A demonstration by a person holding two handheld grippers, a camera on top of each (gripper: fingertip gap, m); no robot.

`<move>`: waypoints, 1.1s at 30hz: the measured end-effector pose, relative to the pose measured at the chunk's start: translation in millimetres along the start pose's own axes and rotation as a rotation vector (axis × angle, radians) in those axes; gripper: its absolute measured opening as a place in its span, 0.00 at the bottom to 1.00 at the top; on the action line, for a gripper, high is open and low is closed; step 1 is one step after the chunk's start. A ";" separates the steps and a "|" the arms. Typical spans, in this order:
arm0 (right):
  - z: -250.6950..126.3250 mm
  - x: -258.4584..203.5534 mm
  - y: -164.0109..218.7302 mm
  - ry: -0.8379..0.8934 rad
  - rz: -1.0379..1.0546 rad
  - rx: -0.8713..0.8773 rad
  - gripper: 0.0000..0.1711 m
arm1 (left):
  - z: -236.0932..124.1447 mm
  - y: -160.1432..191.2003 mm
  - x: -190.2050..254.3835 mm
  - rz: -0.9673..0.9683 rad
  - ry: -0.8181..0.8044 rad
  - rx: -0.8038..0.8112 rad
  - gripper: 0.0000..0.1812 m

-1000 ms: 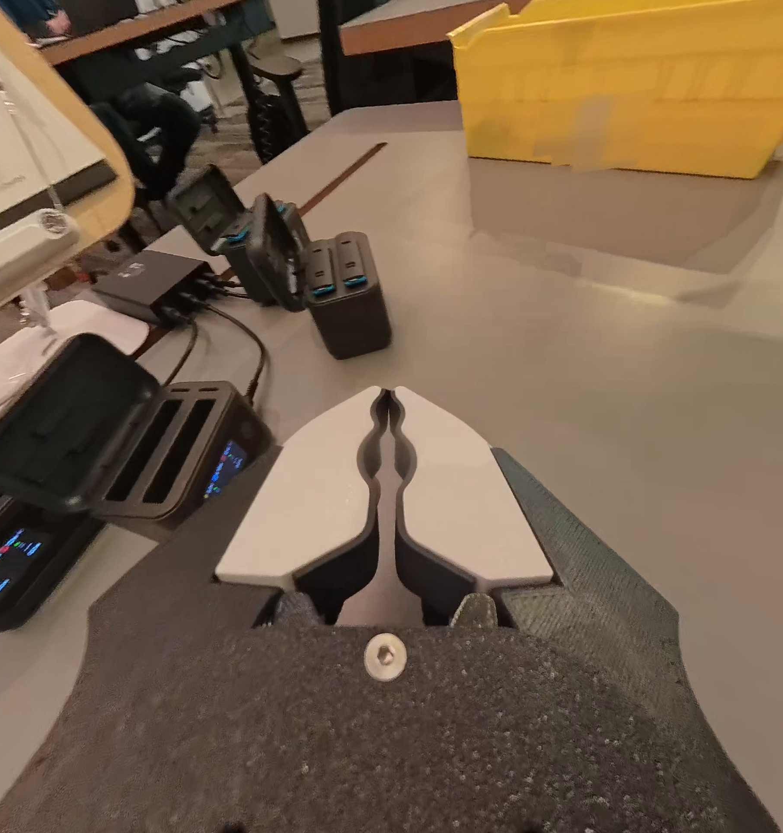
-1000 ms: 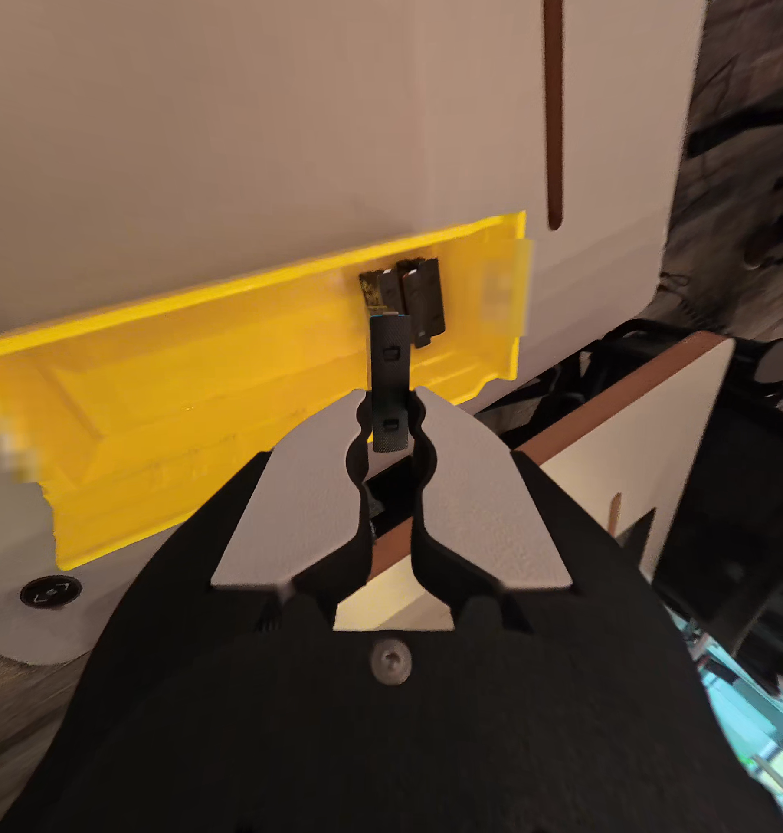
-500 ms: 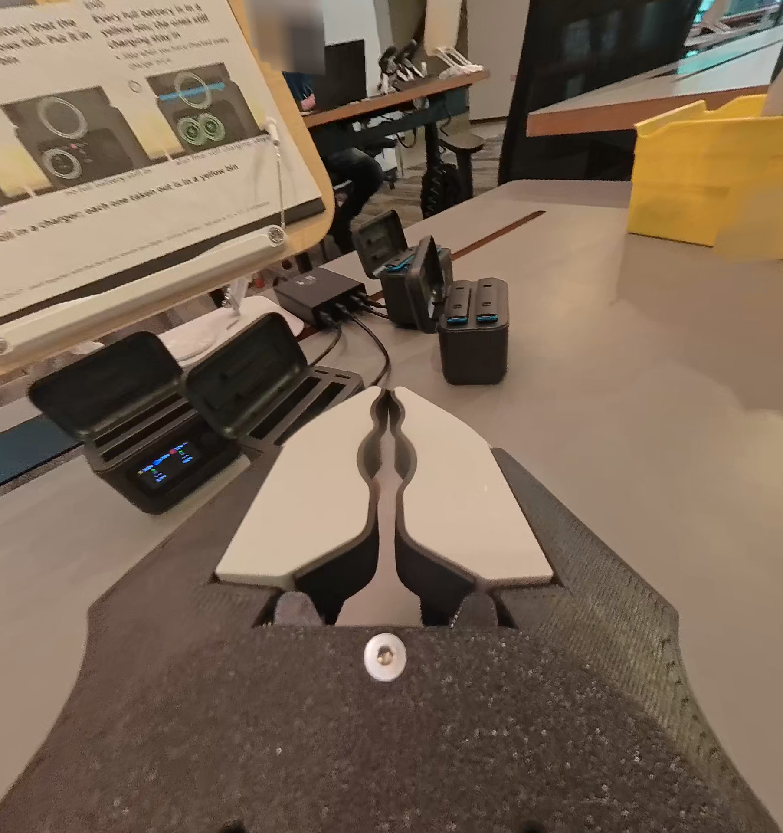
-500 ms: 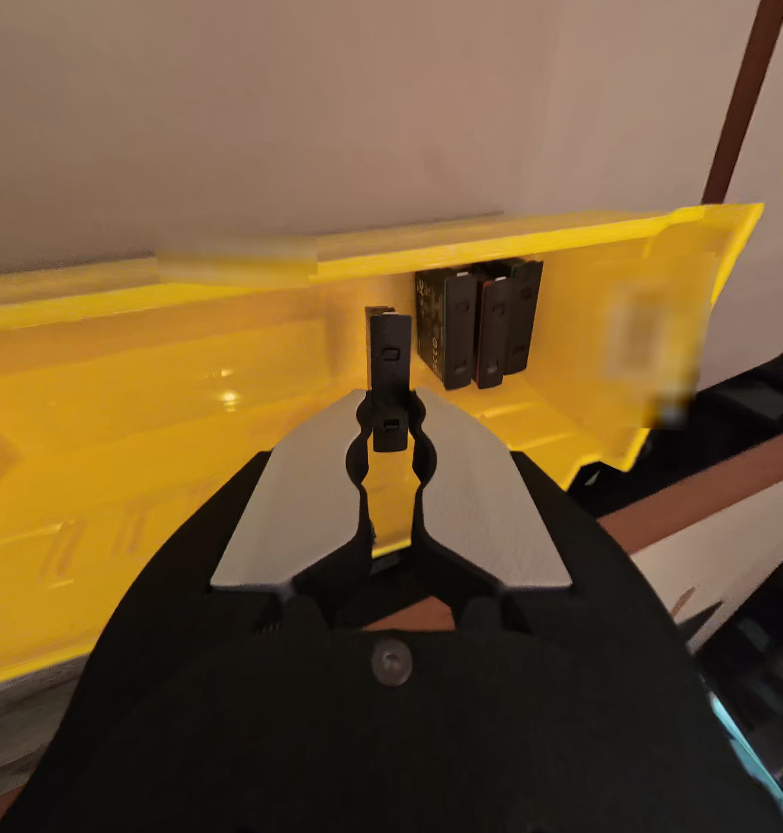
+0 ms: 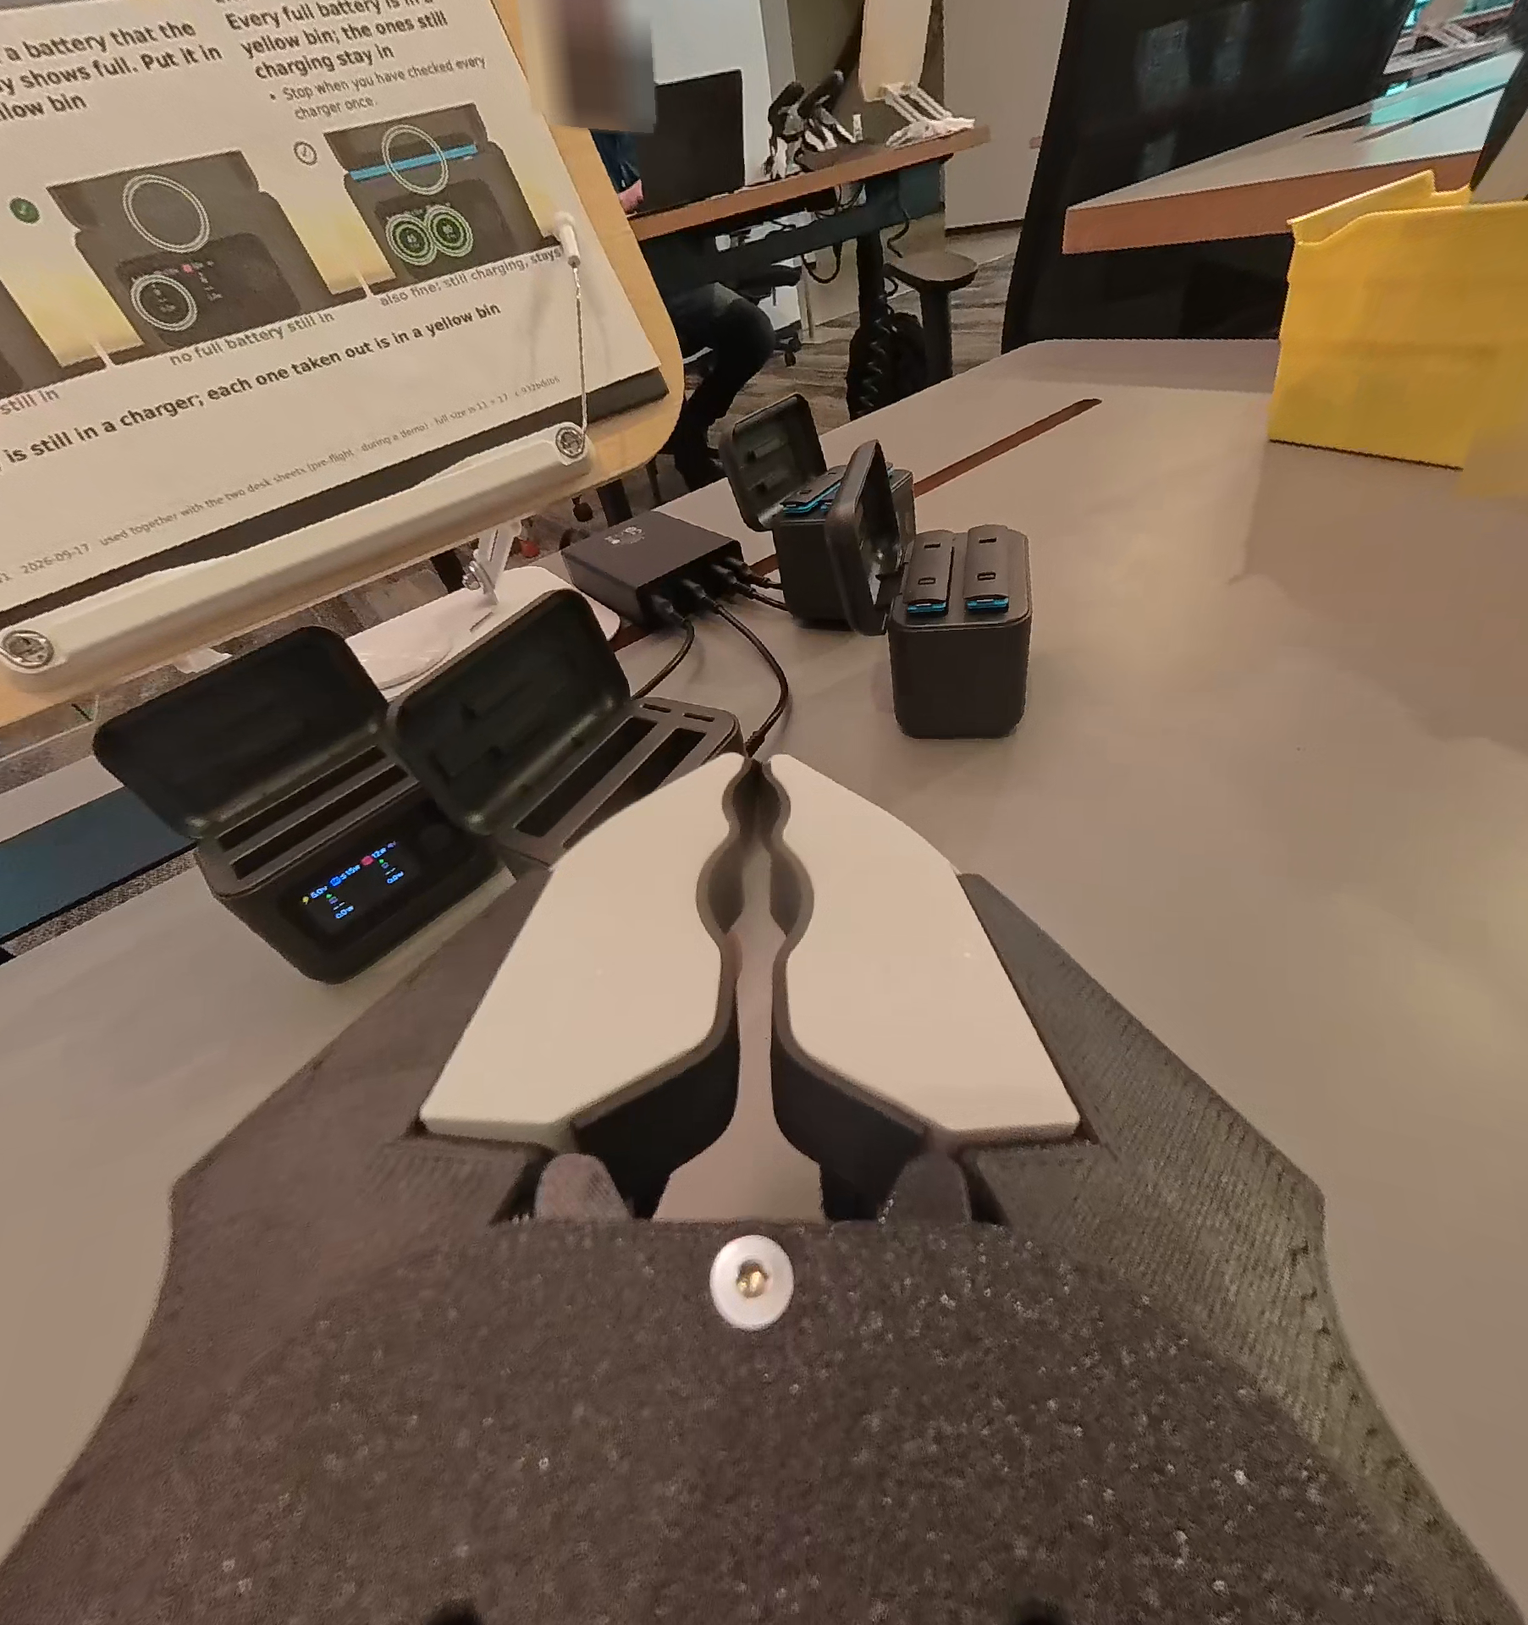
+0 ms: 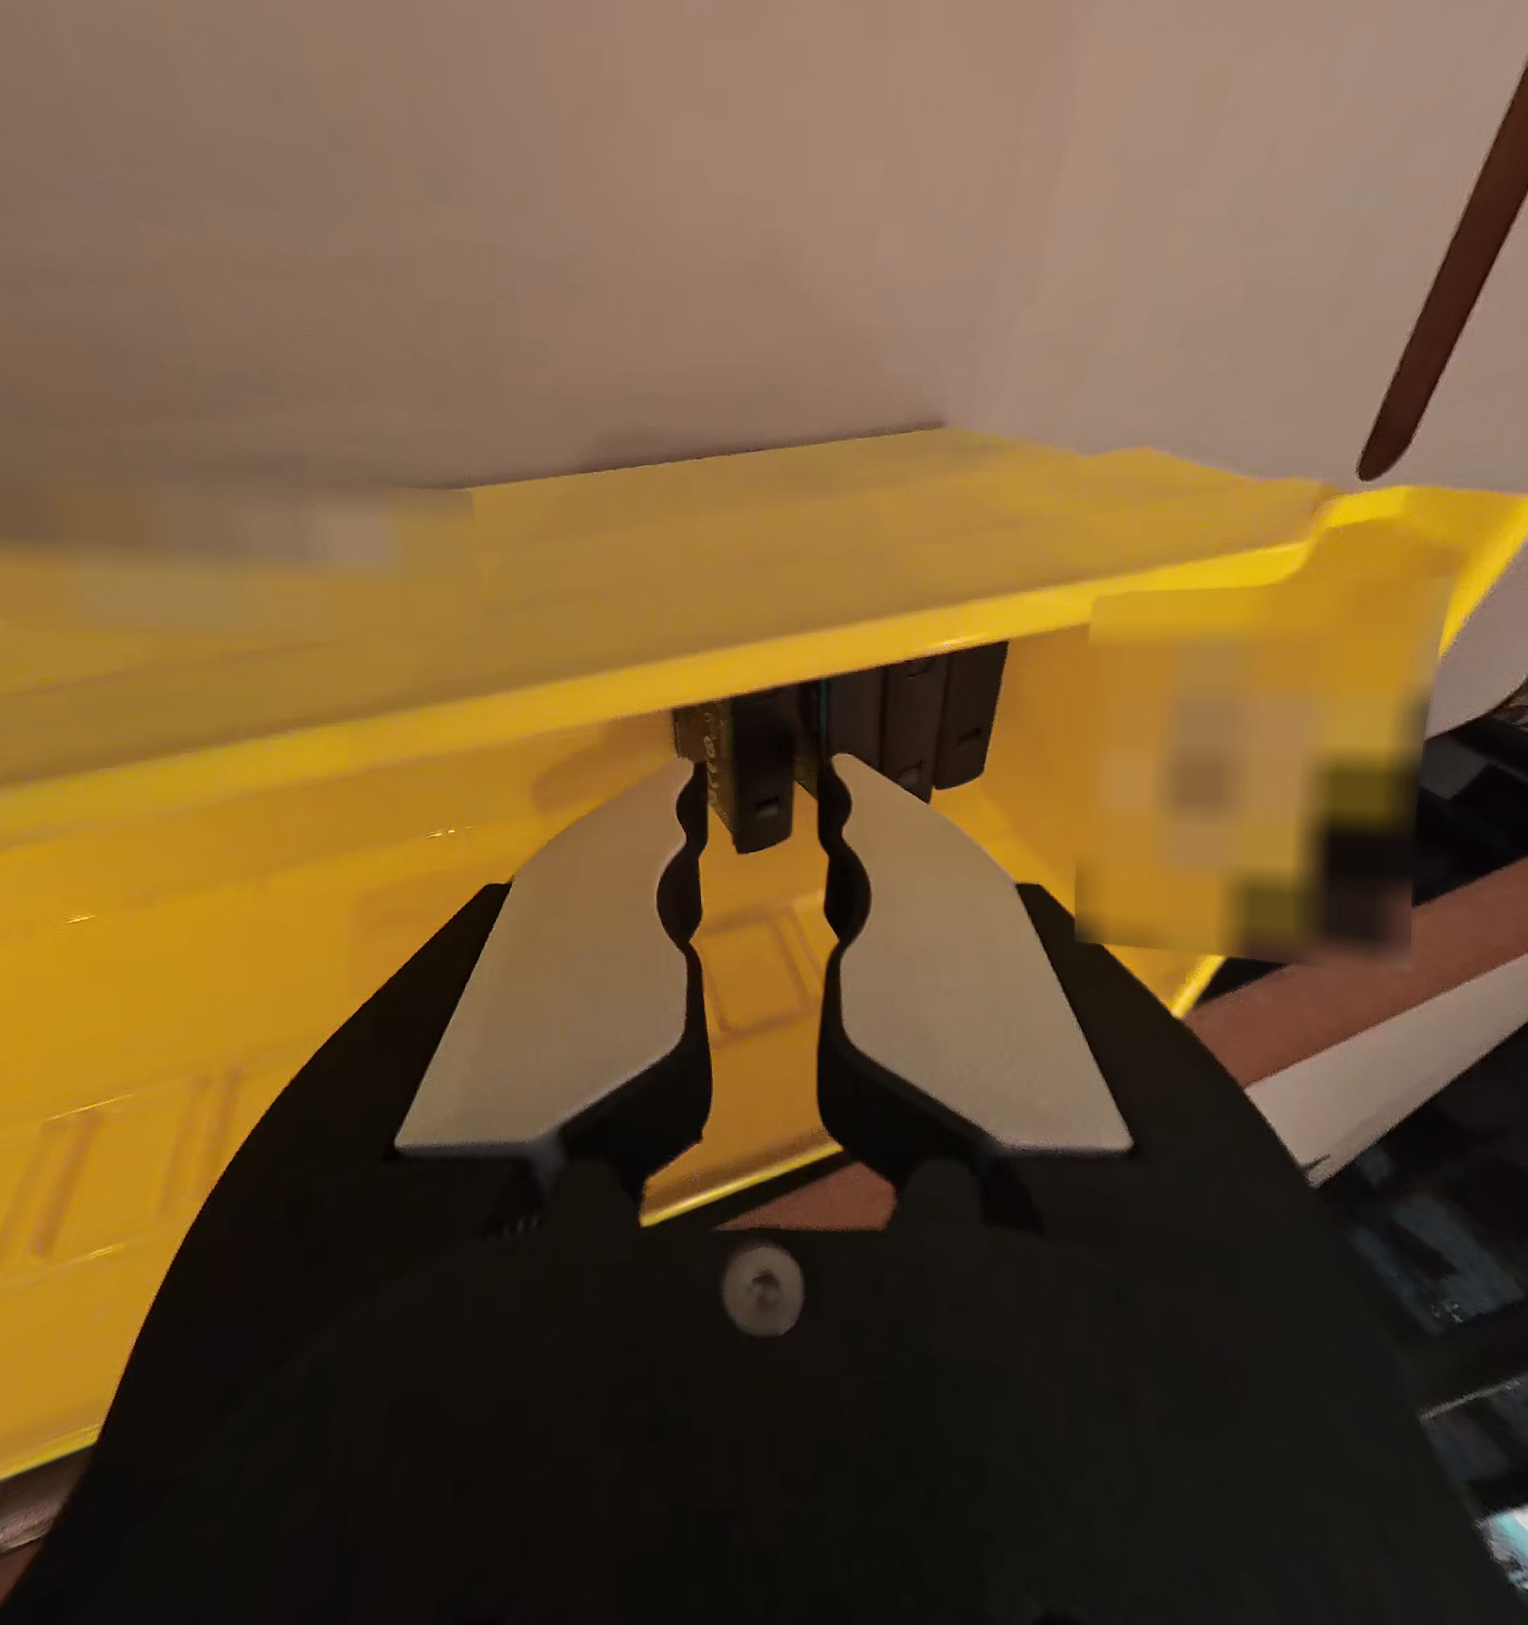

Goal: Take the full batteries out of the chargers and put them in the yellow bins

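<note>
In the right wrist view my right gripper (image 6: pixel 760 774) is open over the yellow bin (image 6: pixel 303 879). A black battery (image 6: pixel 756 791) sits loose between the fingertips with a gap on each side, partly under the bin's rim. More black batteries (image 6: pixel 918 721) lie in the bin to its right. In the left wrist view my left gripper (image 5: pixel 756 769) is shut and empty above the grey table. Ahead stand an open charger with a lit display (image 5: pixel 347 879), a second open charger (image 5: pixel 567 765), and a charger holding two blue-tabbed batteries (image 5: pixel 962 651).
Another open charger (image 5: pixel 822 545) and a black power hub (image 5: pixel 654 563) with cables stand behind. An instruction board (image 5: pixel 259 264) leans at the upper left. A yellow bin (image 5: pixel 1428 334) stands at the far right of the table (image 5: pixel 1270 879). The gap from one gripper's tips to the other's is roughly 45 cm.
My right gripper has moved in over the bin and opened, letting go of the battery. My left gripper has tilted up and stays shut.
</note>
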State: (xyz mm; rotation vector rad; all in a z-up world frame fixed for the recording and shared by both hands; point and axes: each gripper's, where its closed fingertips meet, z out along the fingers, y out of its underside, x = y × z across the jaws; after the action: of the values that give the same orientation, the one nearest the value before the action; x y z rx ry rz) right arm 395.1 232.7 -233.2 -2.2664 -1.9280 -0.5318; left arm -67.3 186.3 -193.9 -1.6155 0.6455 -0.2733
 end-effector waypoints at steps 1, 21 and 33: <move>-1.7 1.6 -0.4 0.008 0.003 0.003 0.14 | 0.2 0.1 0.2 0.001 0.001 -0.001 0.00; -123.2 13.4 -206.2 0.065 0.483 0.674 0.46 | 0.8 -1.7 4.7 0.023 0.014 0.000 0.00; -29.8 -33.5 -335.7 -0.085 0.645 0.763 0.63 | -4.7 -12.3 -3.3 0.008 0.010 0.039 0.00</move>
State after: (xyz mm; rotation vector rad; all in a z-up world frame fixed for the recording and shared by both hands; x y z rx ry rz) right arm 58.2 253.4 -262.0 -2.1679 -1.0178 0.3305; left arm -69.4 184.5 -180.6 -1.5749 0.6504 -0.2864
